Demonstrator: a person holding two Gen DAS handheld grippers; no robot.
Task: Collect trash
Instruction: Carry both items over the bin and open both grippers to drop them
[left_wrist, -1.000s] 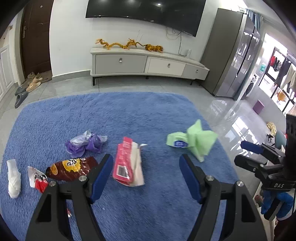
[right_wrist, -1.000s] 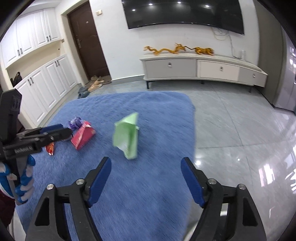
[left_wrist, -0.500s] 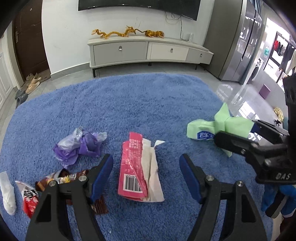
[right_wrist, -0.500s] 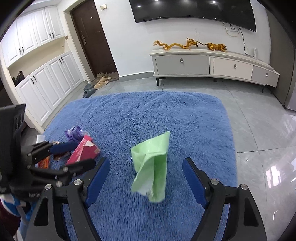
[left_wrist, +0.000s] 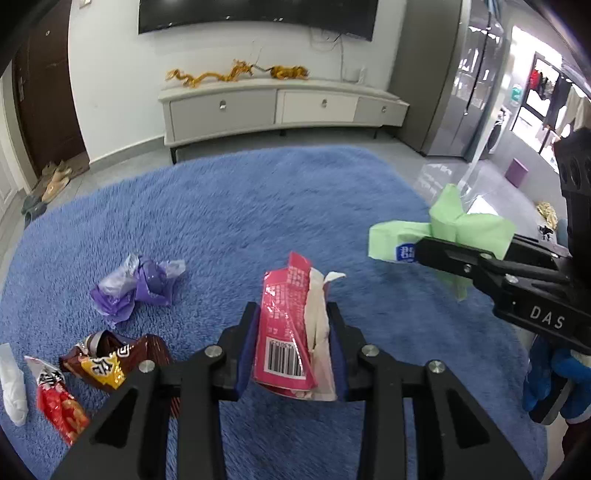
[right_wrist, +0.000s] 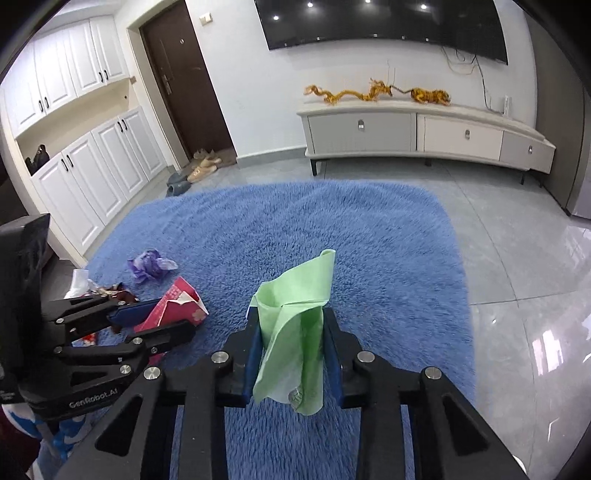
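Left wrist view: the left gripper (left_wrist: 291, 328) pinches a pink wrapper (left_wrist: 286, 328) above the blue rug (left_wrist: 236, 206); its lower edge hides behind the fingers.

Right wrist view: the right gripper (right_wrist: 291, 349) clamps a green wrapper (right_wrist: 295, 328), print unreadable.

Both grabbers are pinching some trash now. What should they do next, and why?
Probably lift both pieces off the blue rug. The left gripper is shut on the pink wrapper, the right gripper on the green wrapper. No bin shows, so lifting comes first.
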